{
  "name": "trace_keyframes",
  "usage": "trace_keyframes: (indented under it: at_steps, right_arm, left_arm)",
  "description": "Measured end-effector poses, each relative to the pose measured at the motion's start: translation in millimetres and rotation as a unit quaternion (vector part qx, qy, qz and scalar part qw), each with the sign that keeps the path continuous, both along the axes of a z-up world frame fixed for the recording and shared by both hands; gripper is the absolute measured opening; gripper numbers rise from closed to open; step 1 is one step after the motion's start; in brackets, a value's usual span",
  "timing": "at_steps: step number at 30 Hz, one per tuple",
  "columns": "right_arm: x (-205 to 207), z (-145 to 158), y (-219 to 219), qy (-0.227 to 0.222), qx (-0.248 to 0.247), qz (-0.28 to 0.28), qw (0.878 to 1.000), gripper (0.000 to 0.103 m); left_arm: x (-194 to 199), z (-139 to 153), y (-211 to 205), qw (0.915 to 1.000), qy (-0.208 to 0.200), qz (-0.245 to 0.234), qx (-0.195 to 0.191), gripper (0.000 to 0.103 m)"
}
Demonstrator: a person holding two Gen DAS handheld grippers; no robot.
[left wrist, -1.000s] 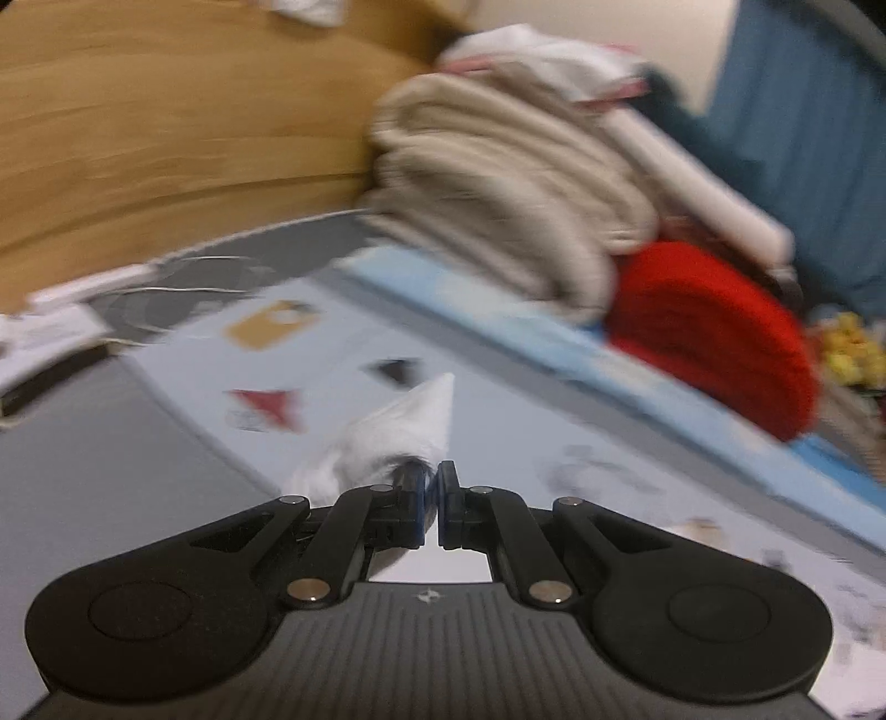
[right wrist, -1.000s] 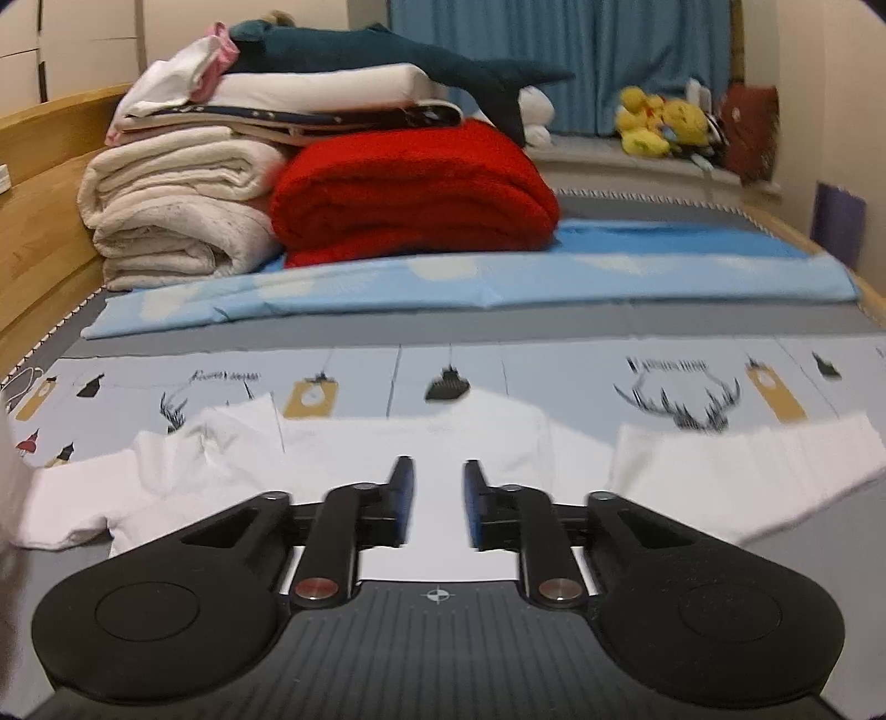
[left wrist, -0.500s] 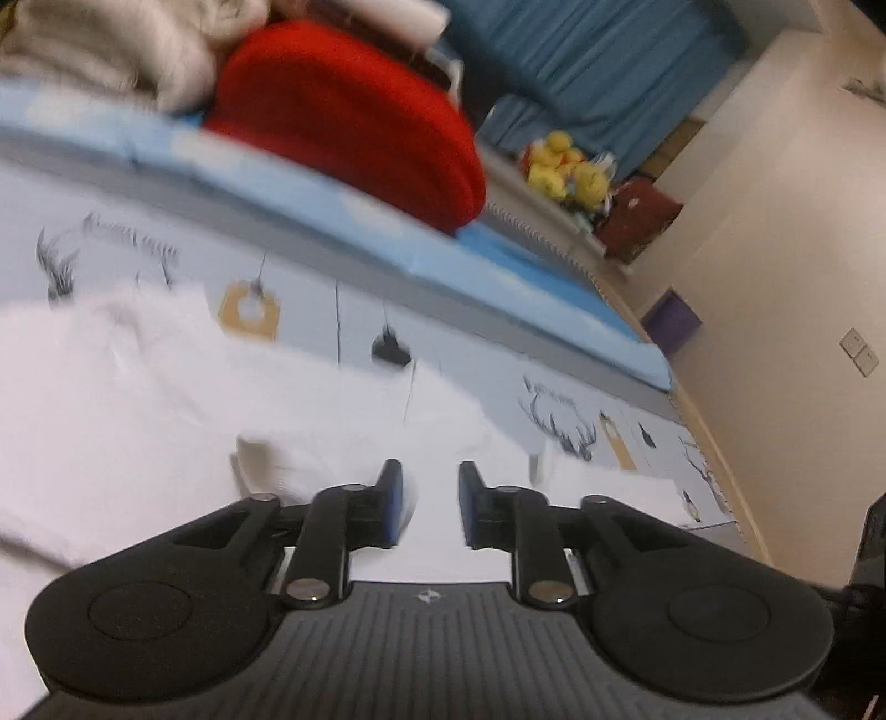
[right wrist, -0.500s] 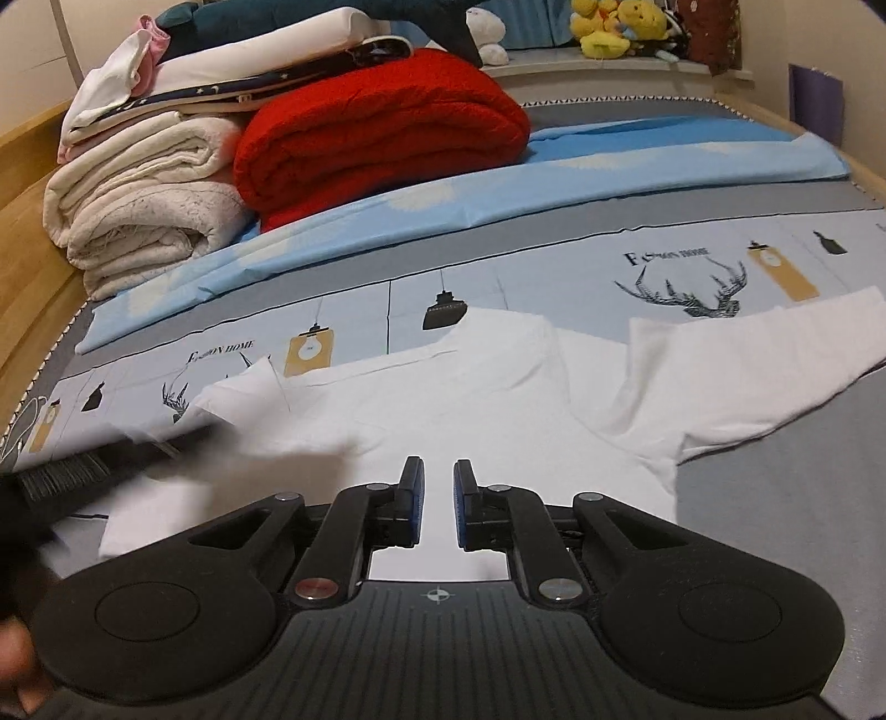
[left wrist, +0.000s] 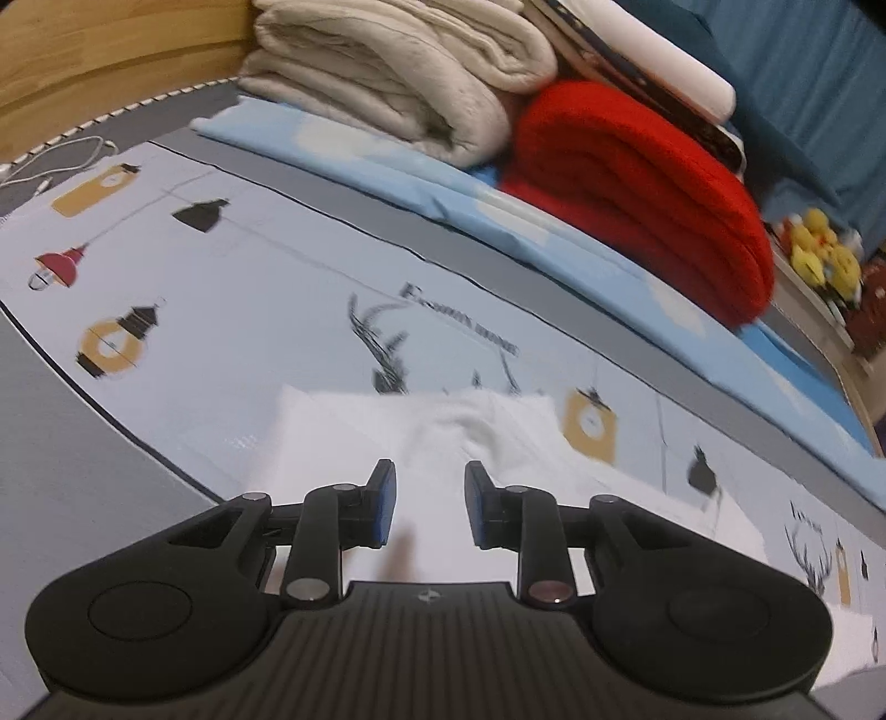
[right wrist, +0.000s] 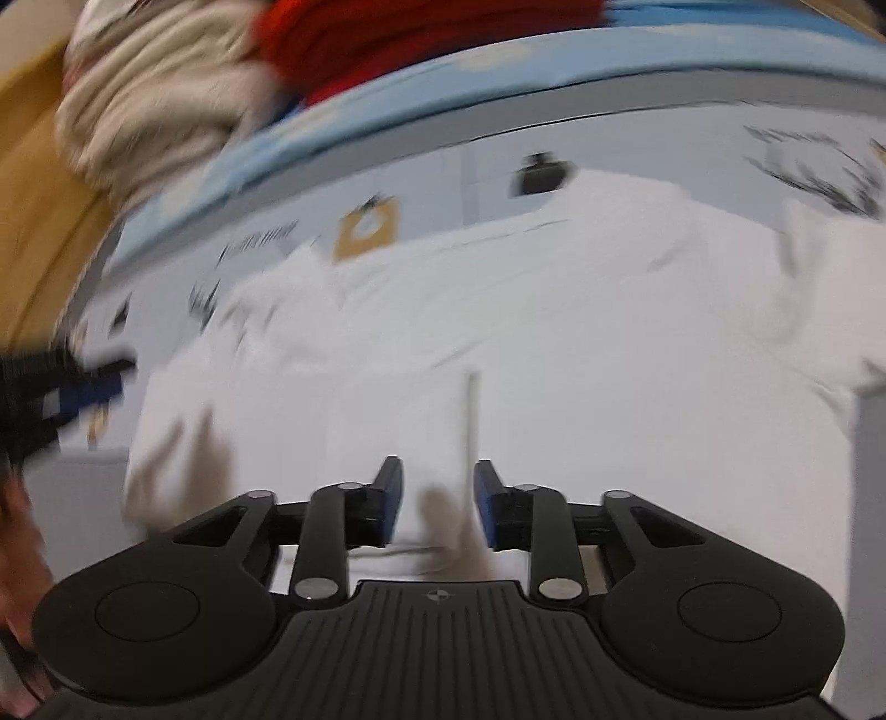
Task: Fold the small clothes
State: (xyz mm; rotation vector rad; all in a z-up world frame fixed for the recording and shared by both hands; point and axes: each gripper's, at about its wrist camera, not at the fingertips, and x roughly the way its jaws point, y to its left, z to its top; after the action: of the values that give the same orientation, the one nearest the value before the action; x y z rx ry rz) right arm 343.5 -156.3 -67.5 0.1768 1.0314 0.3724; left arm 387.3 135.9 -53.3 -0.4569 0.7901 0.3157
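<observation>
Shirt: where the printed sheet (left wrist: 232, 288) covers the bed, a small white shirt (right wrist: 498, 343) lies spread flat, one sleeve out to the right in the right wrist view; that view is blurred.
Left hand-held gripper (left wrist: 425, 507): jaws part open, having just been opening, with a clear gap between the blue pads; nothing is pinched. It hangs over a folded part of the shirt (left wrist: 354, 443); whether the tips touch the cloth cannot be told.
Right hand-held gripper (right wrist: 437, 507): jaws part open, having just been opening, nothing gripped; it points down at the shirt's lower middle, cloth showing in the gap.
Writing: a line of dark lettering on the sheet above an antler drawing (left wrist: 382, 343), too blurred to read.
Behind: a light blue sheet (left wrist: 387, 160), then a folded beige blanket (left wrist: 387, 72) beside a folded red blanket (left wrist: 642, 177).
Far edge: wooden headboard (left wrist: 111, 50), blue curtain (left wrist: 803, 83), yellow plush toys (left wrist: 819, 255).
</observation>
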Motion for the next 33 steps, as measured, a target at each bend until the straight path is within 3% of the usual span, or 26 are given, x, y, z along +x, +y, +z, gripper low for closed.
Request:
trace_keyframes:
  at_steps: [4, 10, 12, 13, 14, 16, 19, 22, 23, 26, 29, 33]
  right_arm:
    - [-11.2, -4.5, 44.6, -0.036, -0.052, 0.092, 0.994, 0.045]
    - [-29.6, -21.7, 89.3, -0.074, -0.159, 0.187, 0.967, 0.046]
    - [-29.3, -24.3, 92.0, -0.083, -0.181, 0.190, 0.961, 0.040]
    - [-27.3, -23.2, 90.2, -0.087, -0.182, 0.183, 0.962, 0.024]
    - [-24.1, -20.1, 85.5, -0.083, -0.174, 0.166, 0.967, 0.015]
    - [-19.4, -10.7, 70.1, -0.085, -0.137, 0.141, 0.977, 0.012]
    - [-12.4, 22.1, 33.6, -0.133, -0.058, 0.069, 0.987, 0.011]
    - [-4.1, 57.4, -27.7, -0.191, 0.024, -0.054, 0.980, 0.008]
    - [-0.7, 64.1, -52.8, -0.196, 0.048, -0.103, 0.974, 0.000]
    - [11.3, 63.0, -110.4, -0.172, 0.051, -0.210, 0.961, 0.000]
    - [21.9, 46.8, -150.4, -0.114, 0.053, -0.272, 0.954, 0.000]
    - [30.0, 27.4, -153.5, -0.035, 0.116, -0.245, 0.962, 0.004]
  left_arm:
    - [8.6, 2.8, 16.5, 0.9999, -0.001, 0.016, -0.003, 0.030]
    - [4.4, 11.7, 38.0, 0.9994, -0.004, 0.030, -0.014, 0.030]
    - [2.9, 13.8, 43.1, 0.9992, -0.005, 0.037, -0.013, 0.030]
    - [2.3, 14.4, 46.3, 0.9991, -0.006, 0.041, -0.014, 0.030]
    - [1.7, 14.9, 49.7, 0.9989, -0.007, 0.045, -0.014, 0.030]
    - [0.1, 16.5, 55.4, 0.9984, -0.009, 0.055, -0.013, 0.030]
    - [-2.5, 19.6, 63.6, 0.9976, -0.012, 0.067, -0.011, 0.030]
    - [-5.2, 22.4, 67.6, 0.9971, -0.017, 0.073, -0.009, 0.030]
    - [-5.6, 22.8, 67.9, 0.9971, -0.018, 0.073, -0.007, 0.030]
    - [-5.3, 22.3, 65.9, 0.9976, -0.017, 0.067, -0.002, 0.030]
    - [-3.6, 18.8, 63.0, 0.9980, -0.012, 0.062, -0.003, 0.030]
    - [-1.5, 13.2, 58.7, 0.9982, -0.004, 0.059, -0.009, 0.030]
